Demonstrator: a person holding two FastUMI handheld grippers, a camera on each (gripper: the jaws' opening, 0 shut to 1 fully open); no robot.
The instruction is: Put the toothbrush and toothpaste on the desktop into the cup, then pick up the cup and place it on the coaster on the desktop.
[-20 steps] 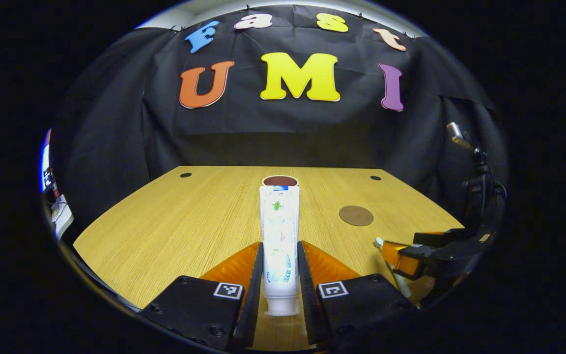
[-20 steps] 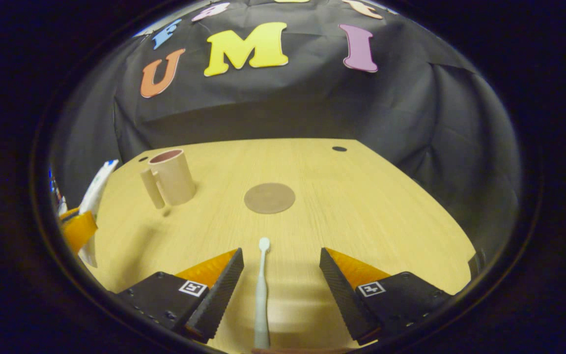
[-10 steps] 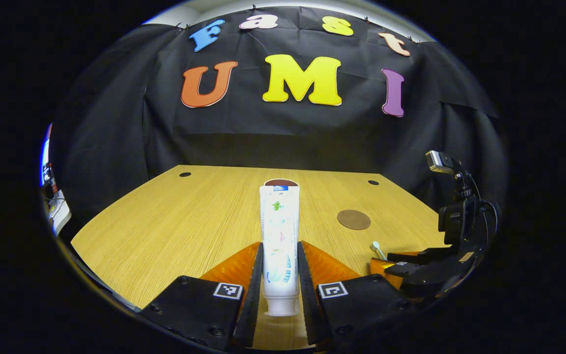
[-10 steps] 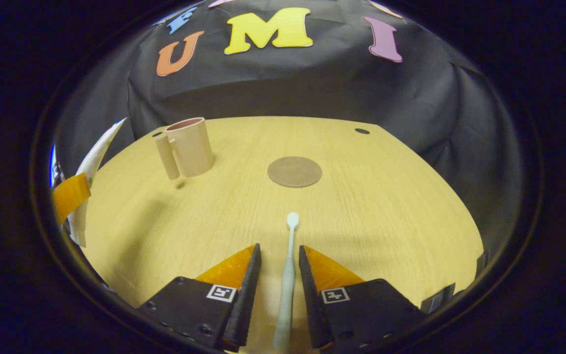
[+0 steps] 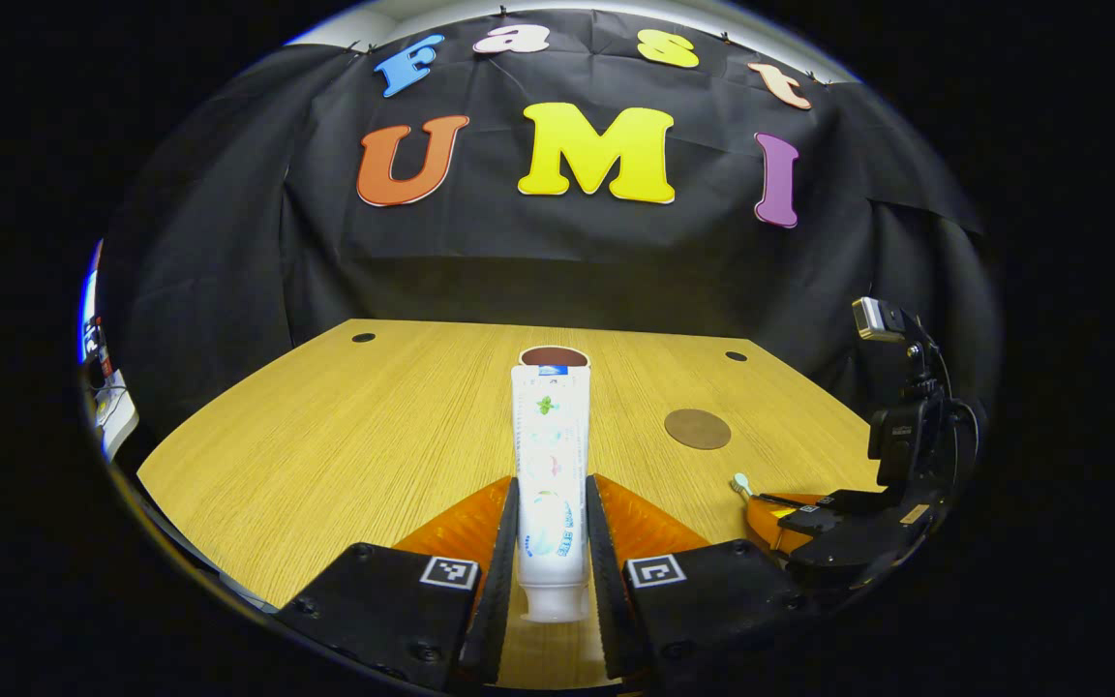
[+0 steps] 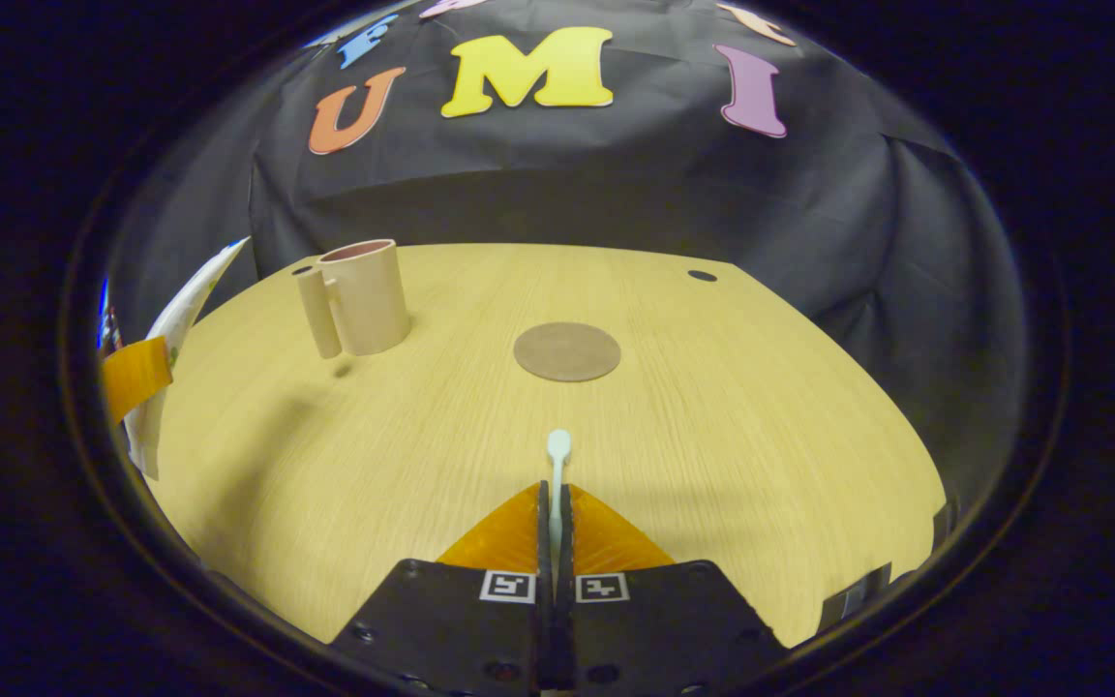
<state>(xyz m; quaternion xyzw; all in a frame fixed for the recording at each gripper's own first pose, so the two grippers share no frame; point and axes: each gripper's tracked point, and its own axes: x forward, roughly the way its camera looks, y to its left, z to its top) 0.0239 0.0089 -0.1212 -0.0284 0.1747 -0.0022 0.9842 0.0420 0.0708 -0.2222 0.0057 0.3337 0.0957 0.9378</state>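
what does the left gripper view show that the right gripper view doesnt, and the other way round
Left gripper view: the whole right gripper from outside, with the camera mounted on top of it, and the toothpaste full length, clamped between the left gripper fingers.

Right gripper view: the cup's side and handle, and the toothbrush handle pinched between the right gripper's own closed fingers.

Both: the wooden desktop, the round coaster lying bare, the cup rim, the toothbrush head, and the toothpaste, seen at the right gripper view's left edge.

Unreadable print on the toothpaste [image 5: 551,465] tube; no legible text.
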